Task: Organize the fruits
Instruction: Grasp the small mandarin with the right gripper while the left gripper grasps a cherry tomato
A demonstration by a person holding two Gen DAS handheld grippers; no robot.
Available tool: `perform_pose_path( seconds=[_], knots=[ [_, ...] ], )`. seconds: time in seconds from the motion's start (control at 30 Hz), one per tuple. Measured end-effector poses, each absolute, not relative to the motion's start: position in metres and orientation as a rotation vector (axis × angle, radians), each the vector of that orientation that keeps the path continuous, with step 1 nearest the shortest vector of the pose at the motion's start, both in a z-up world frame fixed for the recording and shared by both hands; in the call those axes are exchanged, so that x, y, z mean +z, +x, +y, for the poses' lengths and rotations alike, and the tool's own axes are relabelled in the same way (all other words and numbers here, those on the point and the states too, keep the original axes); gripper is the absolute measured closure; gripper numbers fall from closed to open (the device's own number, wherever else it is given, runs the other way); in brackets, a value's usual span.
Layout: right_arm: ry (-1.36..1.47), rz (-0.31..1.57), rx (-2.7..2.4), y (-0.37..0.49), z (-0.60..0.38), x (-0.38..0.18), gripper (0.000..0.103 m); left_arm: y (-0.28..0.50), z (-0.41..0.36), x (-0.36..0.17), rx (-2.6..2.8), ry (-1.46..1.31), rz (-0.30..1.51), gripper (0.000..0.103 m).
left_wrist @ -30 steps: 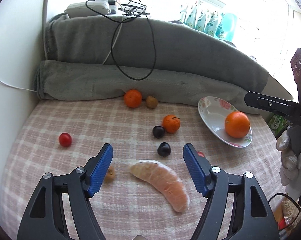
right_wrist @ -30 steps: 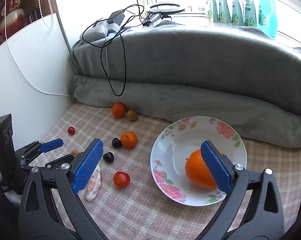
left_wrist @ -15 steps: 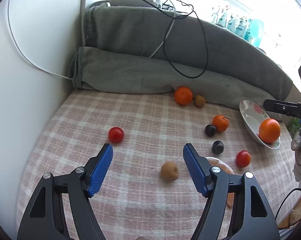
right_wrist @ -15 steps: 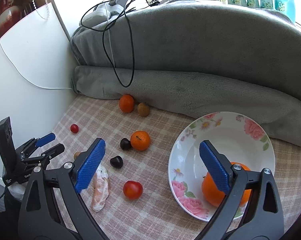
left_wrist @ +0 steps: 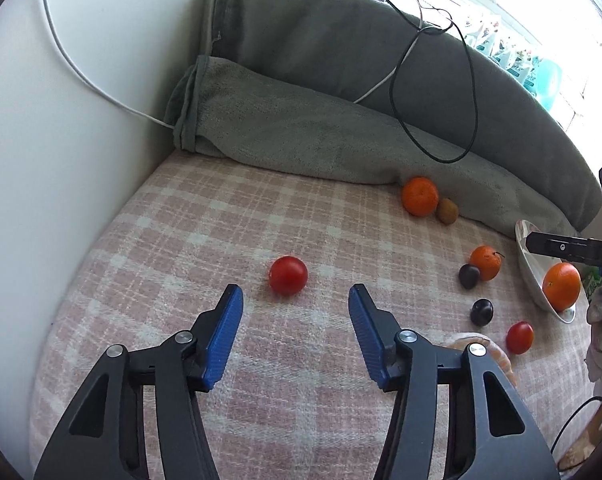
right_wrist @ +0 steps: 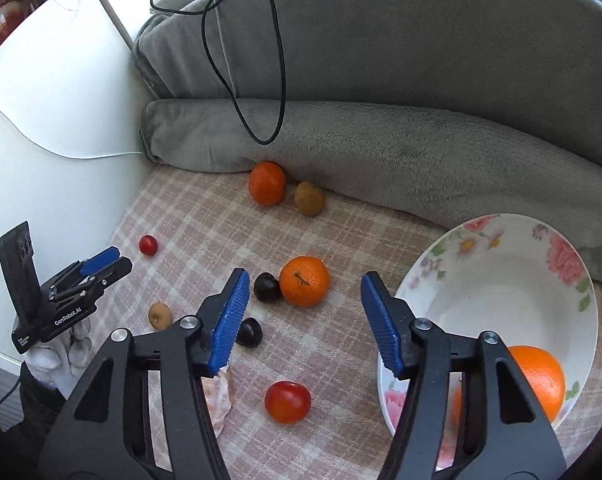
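Left claw (left_wrist: 295, 306) — jaws being closed, nothing between the pads; a small red tomato (left_wrist: 288, 275) is lying just ahead of the tips on the checked cloth (left_wrist: 205, 216). It is best being approached squarely, pads lowered to either side before closing, since a round fruit is likely to roll.

Right claw (right_wrist: 304, 300) — jaws being closed, empty; a mandarin (right_wrist: 304, 286) with a dark plum (right_wrist: 267, 287) touching it is lying ahead. The plum is risking being nudged.

Floral plate (right_wrist: 481, 248) — one orange (right_wrist: 537, 376) being held; room remaining.

Edges — white wall (left_wrist: 61, 160) at left, grey blanket roll (left_wrist: 301, 136) behind; open cloth between.
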State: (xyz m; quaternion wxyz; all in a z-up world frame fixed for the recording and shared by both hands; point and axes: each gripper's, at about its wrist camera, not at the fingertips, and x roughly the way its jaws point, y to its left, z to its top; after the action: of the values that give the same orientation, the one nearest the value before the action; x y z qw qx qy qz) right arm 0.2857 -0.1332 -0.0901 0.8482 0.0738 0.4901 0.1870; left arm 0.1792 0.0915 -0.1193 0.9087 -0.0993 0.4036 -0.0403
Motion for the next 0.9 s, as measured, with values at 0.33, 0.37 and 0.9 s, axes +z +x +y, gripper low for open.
perform_pose_path(
  seconds=[0.33, 0.37, 0.9],
  knots=[
    [0.138, 1.123, 0.415, 0.31, -0.114, -0.11, 0.055, 0.195, 0.101, -0.132, -0.085, -0.245, 0.867, 0.062],
    [0.127, 1.128, 0.408, 0.311, -0.112, -0.112, 0.055, 0.195, 0.101, -0.133, -0.084, -0.246, 0.869, 0.063],
    [0.037, 1.173, 0.373, 0.323, -0.097, -0.129, 0.064, 0.211, 0.097, -0.139, -0.083, -0.23, 0.888, 0.068]
  ],
)
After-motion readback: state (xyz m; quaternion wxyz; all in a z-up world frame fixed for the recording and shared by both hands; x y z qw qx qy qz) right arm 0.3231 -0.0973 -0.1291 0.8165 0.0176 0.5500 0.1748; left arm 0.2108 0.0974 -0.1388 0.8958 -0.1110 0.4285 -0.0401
